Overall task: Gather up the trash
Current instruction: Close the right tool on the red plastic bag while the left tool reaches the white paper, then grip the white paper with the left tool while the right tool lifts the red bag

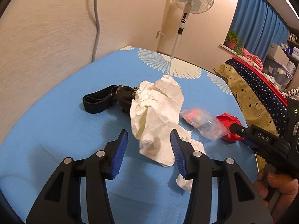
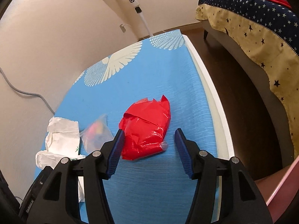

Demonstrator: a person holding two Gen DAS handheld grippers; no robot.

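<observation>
My left gripper (image 1: 149, 145) jaws spread around light crumpled paper (image 1: 157, 110); right gripper (image 2: 148, 143) spread around slippery red plastic wrapper (image 2: 146, 127); I'd pinch each mid-bulk.

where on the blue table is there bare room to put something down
Free: the blue cloth between the red wrapper and the table's white edge, the far end by the white wing print, and the near left below the black strap. Crowded: the middle, where white paper, clear bag and wrapper lie close together.

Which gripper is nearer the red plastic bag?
Right. The right gripper is open around the red plastic bag; the left gripper is over the white crumpled paper, farther off.
</observation>
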